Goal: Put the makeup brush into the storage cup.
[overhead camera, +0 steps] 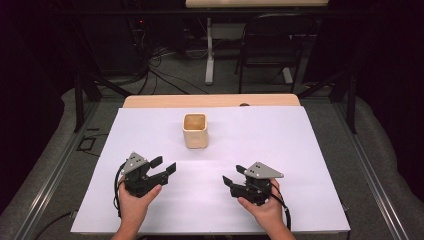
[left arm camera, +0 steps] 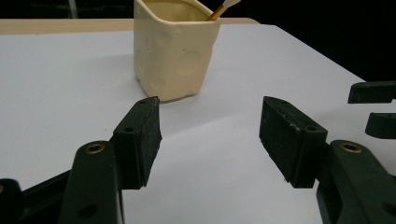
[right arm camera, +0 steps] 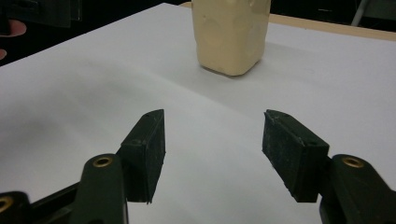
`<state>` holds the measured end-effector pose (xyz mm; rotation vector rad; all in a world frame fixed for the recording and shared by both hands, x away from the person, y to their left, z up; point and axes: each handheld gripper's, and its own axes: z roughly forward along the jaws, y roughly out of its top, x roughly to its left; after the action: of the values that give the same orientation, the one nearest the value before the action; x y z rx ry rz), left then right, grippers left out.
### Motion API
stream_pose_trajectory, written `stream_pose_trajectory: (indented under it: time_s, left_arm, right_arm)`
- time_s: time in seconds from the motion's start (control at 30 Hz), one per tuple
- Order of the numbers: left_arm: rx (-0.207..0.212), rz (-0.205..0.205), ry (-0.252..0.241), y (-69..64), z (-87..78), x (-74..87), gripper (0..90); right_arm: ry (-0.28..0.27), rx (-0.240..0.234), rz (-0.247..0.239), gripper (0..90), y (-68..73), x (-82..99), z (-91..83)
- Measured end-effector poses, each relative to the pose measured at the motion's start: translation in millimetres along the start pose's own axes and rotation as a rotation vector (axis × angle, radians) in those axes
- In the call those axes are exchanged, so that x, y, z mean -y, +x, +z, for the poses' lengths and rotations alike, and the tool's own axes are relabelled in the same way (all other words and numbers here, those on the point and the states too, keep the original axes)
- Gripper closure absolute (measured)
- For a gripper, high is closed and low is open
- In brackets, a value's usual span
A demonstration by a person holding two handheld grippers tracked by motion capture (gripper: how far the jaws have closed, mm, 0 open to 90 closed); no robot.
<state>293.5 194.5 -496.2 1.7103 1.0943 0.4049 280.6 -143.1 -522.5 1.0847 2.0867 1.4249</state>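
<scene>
Two grippers sit low over the white sheet (overhead camera: 165,145) covering the table, one in each of the person's hands. In the high view the left gripper (overhead camera: 166,166) points its jaws toward the middle, spread apart with nothing between them; the right gripper (overhead camera: 234,175) mirrors it, jaws likewise parted and empty. A cream square cup (overhead camera: 195,131) stands upright farther back on the sheet, between and beyond both, well apart from each.

From the left gripper view, the left gripper (left arm camera: 210,135) has its two black jaws wide apart over bare sheet, touching nothing. The cup (left arm camera: 175,51) stands ahead, a thin stick (left arm camera: 223,9) leaning out of it. The other gripper's jaw tips (left arm camera: 376,107) show at the right edge.

From the right gripper view, the right gripper (right arm camera: 212,149) is equally wide and empty, with the cup (right arm camera: 231,35) ahead.
</scene>
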Motion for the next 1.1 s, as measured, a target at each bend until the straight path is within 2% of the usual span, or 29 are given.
stream_pose_trajectory:
  time_s: [0.33, 0.4, 0.6, 0.63, 0.83, 1.1]
  left_arm:
    - [-0.004, 0.002, -0.001, 0.2, -1.4, -0.2, 38.5]
    - [-0.003, 0.001, -0.004, 0.4, -1.4, -0.3, 38.5]
    - [0.0, -0.004, -0.006, 1.7, -1.6, -0.4, 38.5]
    - [0.001, -0.004, -0.007, 1.8, -1.6, -0.4, 38.5]
    - [-0.004, -0.001, 0.001, 1.0, -1.3, -0.2, 38.5]
    - [0.0, -0.002, -0.007, 1.6, -1.3, -0.1, 38.5]
  right_arm:
    - [0.031, 0.002, 0.002, 39.2, -2.4, 6.8, 1.1]
    - [0.019, 0.001, 0.001, 39.2, -2.0, 8.0, 2.1]
    - [0.04, -0.002, 0.005, 39.2, -4.5, 10.4, 2.0]
    - [0.031, -0.004, 0.008, 39.2, -4.7, 11.4, 3.2]
    - [0.07, -0.005, 0.014, 39.1, -4.8, 15.3, 6.2]
    - [0.082, -0.01, 0.02, 39.1, -6.6, 19.1, 9.6]
